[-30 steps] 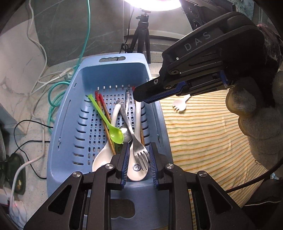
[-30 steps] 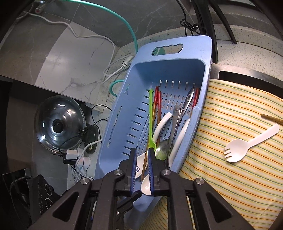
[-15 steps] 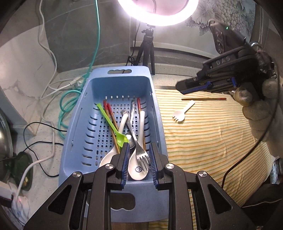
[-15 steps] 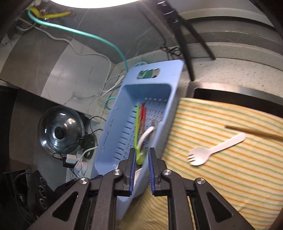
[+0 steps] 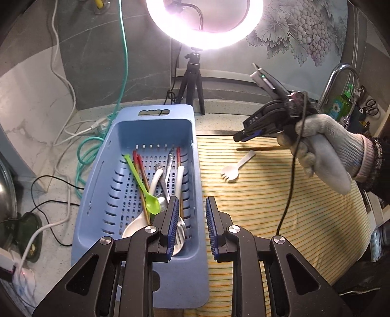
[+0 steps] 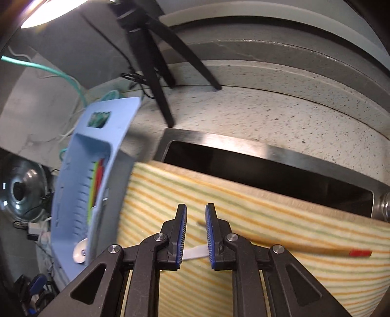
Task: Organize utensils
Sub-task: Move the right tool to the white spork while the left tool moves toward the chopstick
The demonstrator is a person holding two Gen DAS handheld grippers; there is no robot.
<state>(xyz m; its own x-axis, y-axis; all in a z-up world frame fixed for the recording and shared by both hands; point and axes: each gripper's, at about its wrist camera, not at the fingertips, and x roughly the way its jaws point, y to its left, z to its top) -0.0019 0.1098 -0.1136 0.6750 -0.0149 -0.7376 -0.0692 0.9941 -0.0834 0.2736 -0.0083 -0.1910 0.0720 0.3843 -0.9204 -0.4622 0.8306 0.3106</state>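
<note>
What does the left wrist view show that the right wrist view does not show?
Only the left wrist view shows the ring light, the tap, the green spoon and the gloved right hand. Only the right wrist view shows the chopstick's red tip and the sink opening. Both show the blue basket, striped cloth, chopstick and white fork.

Right gripper [image 6: 196, 234] left basket [image 6: 117, 126], now over chopstick [image 6: 292, 245].
</note>
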